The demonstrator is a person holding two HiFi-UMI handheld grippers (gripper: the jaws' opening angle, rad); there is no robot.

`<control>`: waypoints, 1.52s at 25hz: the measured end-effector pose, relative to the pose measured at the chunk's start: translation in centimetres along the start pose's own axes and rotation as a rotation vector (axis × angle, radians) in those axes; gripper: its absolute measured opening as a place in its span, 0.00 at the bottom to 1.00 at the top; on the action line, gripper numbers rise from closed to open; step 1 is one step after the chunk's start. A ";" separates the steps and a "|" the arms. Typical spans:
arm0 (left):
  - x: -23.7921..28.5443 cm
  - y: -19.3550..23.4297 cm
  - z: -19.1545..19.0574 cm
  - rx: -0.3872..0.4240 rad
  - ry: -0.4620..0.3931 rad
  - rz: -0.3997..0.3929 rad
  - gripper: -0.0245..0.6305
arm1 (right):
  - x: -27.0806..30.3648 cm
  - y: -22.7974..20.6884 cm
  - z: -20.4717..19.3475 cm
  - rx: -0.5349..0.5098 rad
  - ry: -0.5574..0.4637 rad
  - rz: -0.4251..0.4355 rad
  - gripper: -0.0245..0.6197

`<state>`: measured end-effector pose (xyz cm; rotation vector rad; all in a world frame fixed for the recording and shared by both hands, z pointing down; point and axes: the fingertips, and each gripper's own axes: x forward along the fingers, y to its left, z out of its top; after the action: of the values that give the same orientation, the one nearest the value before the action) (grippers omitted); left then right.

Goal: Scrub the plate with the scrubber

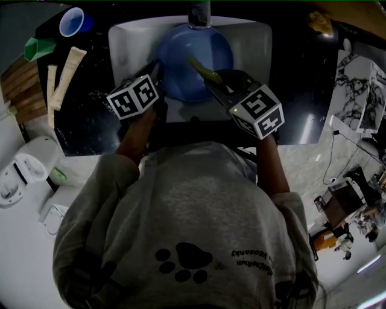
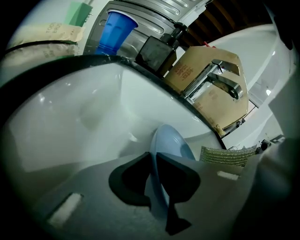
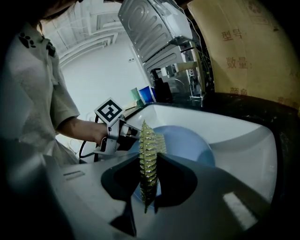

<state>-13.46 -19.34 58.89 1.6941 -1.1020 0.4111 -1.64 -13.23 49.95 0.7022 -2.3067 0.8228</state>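
**Hazards, left to right**
1. Left gripper (image 2: 153,164): the jaws are narrow, pinched on the rim of the blue plate (image 2: 171,144). The plate stands tilted inside the white sink (image 1: 123,45). The hold is on a thin edge only. Hard pressure from the other side would probably make the plate pivot or slip free and drop against the sink wall.
2. Tap (image 1: 199,13): stands at the back rim of the sink, just beyond the plate. A raised plate edge or a wide stroke could knock it.
3. Right gripper (image 3: 149,176): the jaws are closed on the yellow-green scrubber (image 3: 149,145). It is gripped edge-on, with much of it standing out ahead of the jaws. It looks soft and thin, so rubbing may fold it over or work it loose, and the hard jaws would then meet the plate. It hangs over the plate's face; contact cannot be told.

**Containers, left to right**

4. Green cup (image 1: 37,48): on the dark desk (image 1: 90,127), left of the sink, seen from the side. Its inside is not visible.
5. Blue cup (image 1: 72,22): near the green cup, mouth toward the head view. Nothing is seen in it.
6. Sink: holds only the plate. No standing water can be made out.
7. Plate: face bare, with no food or foam seen.
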 end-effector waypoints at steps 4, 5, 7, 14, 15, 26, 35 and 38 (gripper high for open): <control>0.3 0.8 -0.3 -0.017 0.011 0.015 0.09 | 0.4 -0.1 -0.5 0.011 0.018 0.000 0.15; 0.4 1.0 -0.4 -0.024 0.014 0.023 0.09 | 0.5 -0.1 -0.7 0.011 0.021 0.000 0.15; 0.6 1.6 -0.6 -0.036 0.024 0.042 0.09 | 0.7 -0.2 -1.0 0.013 0.028 -0.001 0.15; 0.6 2.9 -0.6 -0.006 0.039 0.097 0.21 | 0.8 0.3 -1.0 0.005 0.038 0.004 0.15; 0.5 2.9 -0.5 0.003 0.035 0.104 0.21 | 0.8 0.4 -1.0 0.004 0.036 0.003 0.15; -4.1 -4.5 4.6 0.377 -0.202 0.055 0.10 | -2.0 -1.0 1.5 -0.029 -0.098 -0.189 0.15; -12.1 -14.2 6.9 0.577 -0.473 -0.014 0.04 | -8.8 0.0 7.1 -0.073 -0.406 -0.382 0.15; -14.8 -16.7 7.4 0.629 -0.557 -0.034 0.04 | -11.2 0.9 9.1 -0.087 -0.508 -0.439 0.15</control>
<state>-9.18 -18.02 35.80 2.4769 -1.4315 0.2819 2.43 -15.81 36.35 1.4444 -2.4475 0.3637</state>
